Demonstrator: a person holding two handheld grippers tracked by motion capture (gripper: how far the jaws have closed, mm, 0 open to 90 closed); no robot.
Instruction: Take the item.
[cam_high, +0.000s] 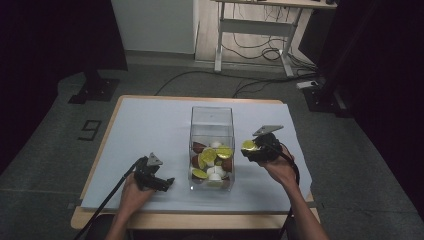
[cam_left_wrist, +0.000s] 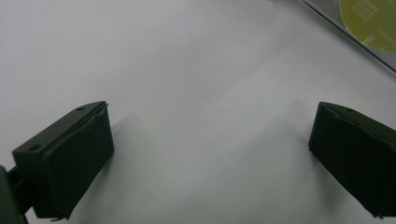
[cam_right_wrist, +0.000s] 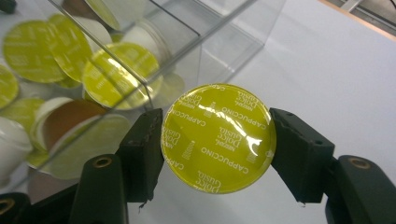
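A coffee capsule (cam_right_wrist: 218, 137) with a shiny yellow-green lid printed "Cappuccino" sits between the jaws of my right gripper (cam_right_wrist: 217, 147), which is shut on its sides. In the high view that capsule (cam_high: 248, 145) and the right gripper (cam_high: 255, 150) hover just right of a clear plastic box (cam_high: 212, 117), near its rim. The box (cam_right_wrist: 219, 32) holds several capsules (cam_high: 212, 160) with yellow-green lids, white and brown bodies. My left gripper (cam_high: 167, 183) rests low on the white sheet left of the box, jaws wide open (cam_left_wrist: 210, 144) with nothing between them.
A white sheet (cam_high: 150, 125) covers the wooden table (cam_high: 95, 160). The box's lower corner with one yellow-green lid (cam_left_wrist: 371, 21) shows at the top right of the left gripper view. Cables trail from both grippers toward the near edge. A desk frame stands on the floor beyond.
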